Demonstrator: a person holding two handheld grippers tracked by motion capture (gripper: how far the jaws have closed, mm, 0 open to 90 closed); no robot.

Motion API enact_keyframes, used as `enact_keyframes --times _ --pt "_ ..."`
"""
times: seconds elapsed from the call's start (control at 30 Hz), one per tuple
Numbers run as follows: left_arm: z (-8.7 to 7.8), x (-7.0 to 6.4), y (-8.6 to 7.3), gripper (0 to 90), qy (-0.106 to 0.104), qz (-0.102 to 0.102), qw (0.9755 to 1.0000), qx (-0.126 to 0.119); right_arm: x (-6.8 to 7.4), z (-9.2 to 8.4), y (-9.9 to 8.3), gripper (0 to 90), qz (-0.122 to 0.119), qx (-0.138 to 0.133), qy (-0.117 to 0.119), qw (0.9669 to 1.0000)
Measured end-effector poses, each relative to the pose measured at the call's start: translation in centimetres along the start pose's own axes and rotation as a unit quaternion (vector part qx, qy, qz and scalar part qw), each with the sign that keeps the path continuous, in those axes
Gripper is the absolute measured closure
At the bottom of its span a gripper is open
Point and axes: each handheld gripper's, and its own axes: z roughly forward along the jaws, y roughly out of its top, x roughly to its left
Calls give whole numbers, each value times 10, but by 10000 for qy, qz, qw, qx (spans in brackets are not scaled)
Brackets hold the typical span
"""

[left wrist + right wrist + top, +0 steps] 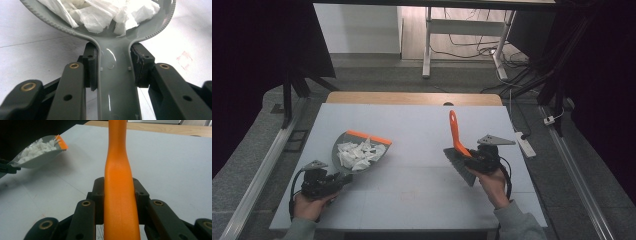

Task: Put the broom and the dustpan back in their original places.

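Pale grey table (412, 195), dark surroundings

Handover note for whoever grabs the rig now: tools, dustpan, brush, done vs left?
Left tool: shut on the grey dustpan by its handle, holding it near the left side of the table.
Right tool: shut on the orange handle of the brush, bristles down, held right of centre.
Done: the white paper scraps sit piled in the dustpan; no loose scraps seen on the table.
Left: probably empty the dustpan and set both down. No bin seen.
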Motion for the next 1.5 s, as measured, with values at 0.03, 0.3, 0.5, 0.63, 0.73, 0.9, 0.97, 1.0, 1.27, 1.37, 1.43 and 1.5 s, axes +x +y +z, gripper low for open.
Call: enact_keyframes --times 0.03,0.3,0.5,0.63,0.73,0.9,0.97,1.0,1.27,1.37,1.43,1.5 --pt "0 0 0 612 36 -29 10000 -12 -1 -1 -1 703 -8 -1 23 10000" --pt "7 -3 3 612 262 -212 9994 -33 -4 -5 -12 703 2 101 24 9999" --pt "13 -4 4 612 415 -323 9986 -36 -6 -7 -18 703 40 166 11 9999" --pt "18 -4 6 612 490 -395 9980 -5 -6 -8 -23 703 58 229 11 9997" --pt "23 -4 7 612 561 -457 9974 17 -6 -9 -25 703 66 251 11 9997" --pt "32 -6 9 612 718 -562 9958 59 -5 -7 -29 703 86 303 60 9995" --pt "34 -6 10 612 754 -609 9953 64 -4 -7 -30 703 71 353 49 9993" --pt "35 -7 10 612 777 -622 9950 63 -3 -6 -31 703 64 368 66 9993" --pt "48 -11 11 611 1024 -757 9917 177 1 -5 -33 703 46 448 113 9989" --pt "52 -13 11 610 1083 -797 9907 209 1 -4 -34 703 36 495 136 9987" --pt "52 -13 11 610 1116 -779 9905 205 0 -3 -35 703 48 550 135 9984" --pt "53 -14 11 608 1130 -768 9904 194 0 -1 -37 703 50 604 128 9981"
